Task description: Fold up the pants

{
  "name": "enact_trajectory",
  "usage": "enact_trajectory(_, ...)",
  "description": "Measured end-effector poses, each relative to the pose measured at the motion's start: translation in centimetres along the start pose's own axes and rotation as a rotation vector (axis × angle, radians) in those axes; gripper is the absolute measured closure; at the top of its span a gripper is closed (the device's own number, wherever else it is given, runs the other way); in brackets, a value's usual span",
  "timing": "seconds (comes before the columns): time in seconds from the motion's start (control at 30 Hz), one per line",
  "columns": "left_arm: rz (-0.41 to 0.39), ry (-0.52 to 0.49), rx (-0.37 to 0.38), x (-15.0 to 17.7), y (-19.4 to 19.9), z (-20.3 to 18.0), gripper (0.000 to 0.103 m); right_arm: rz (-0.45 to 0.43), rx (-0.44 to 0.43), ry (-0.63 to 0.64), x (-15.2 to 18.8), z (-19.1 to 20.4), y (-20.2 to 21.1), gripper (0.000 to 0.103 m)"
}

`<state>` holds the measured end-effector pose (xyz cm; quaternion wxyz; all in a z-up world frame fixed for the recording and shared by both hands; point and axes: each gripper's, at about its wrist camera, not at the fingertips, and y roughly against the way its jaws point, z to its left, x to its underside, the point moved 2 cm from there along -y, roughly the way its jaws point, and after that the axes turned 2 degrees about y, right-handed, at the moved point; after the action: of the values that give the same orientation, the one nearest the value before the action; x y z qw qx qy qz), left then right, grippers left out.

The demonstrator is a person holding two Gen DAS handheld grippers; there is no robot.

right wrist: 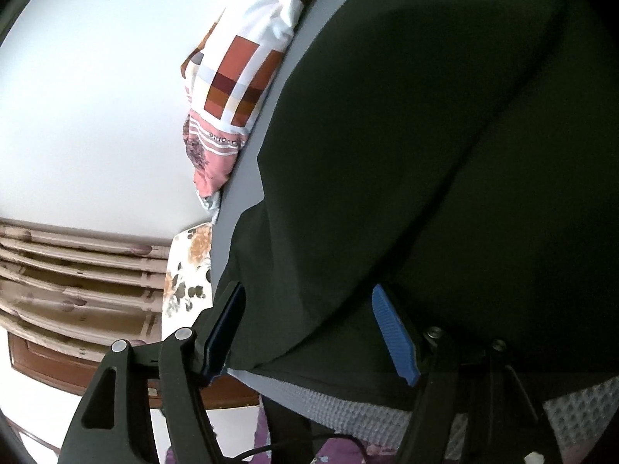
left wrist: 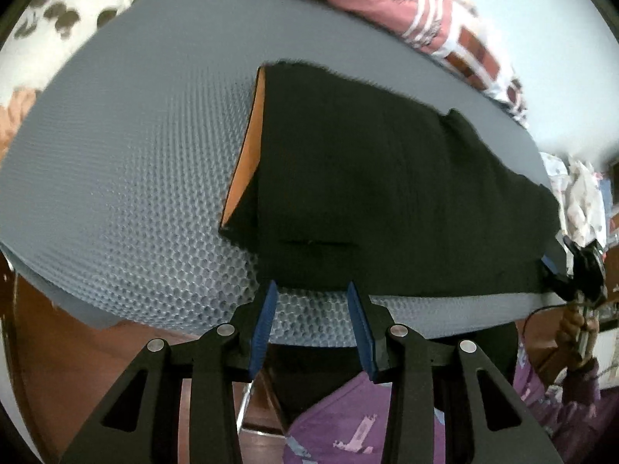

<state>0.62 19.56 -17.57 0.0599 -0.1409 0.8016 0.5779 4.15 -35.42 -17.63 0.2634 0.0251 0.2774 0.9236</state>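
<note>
pants: black fabric pants lie flat on the grey honeycomb-mesh mat, orange lining showing at one end.
left gripper: jaws apart, nothing between — we hover at the near hem.
right gripper: jaws apart around a fabric bulge, pads not pressing — we judge a pinch for the fold comes next.

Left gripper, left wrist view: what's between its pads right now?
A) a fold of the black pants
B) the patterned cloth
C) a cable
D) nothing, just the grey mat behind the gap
D: the left gripper stands open just short of the near edge of the black pants, and only the grey mat shows through the gap.
</note>
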Motion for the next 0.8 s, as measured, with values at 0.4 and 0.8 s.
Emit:
enact_trajectory(0.4, -0.08, 0.084, 0.005, -3.2, 1.0, 0.9, 0.102, 0.0, 0.026, 0.022, 0.4, 0.6, -0.7, 0.034)
enact_trajectory(0.8, 0.046, 0.144, 0.121, -2.8, -1.5, 2.2, 0.044, 0.006, 0.003, 0.012, 0.5, 0.5, -0.9, 0.032)
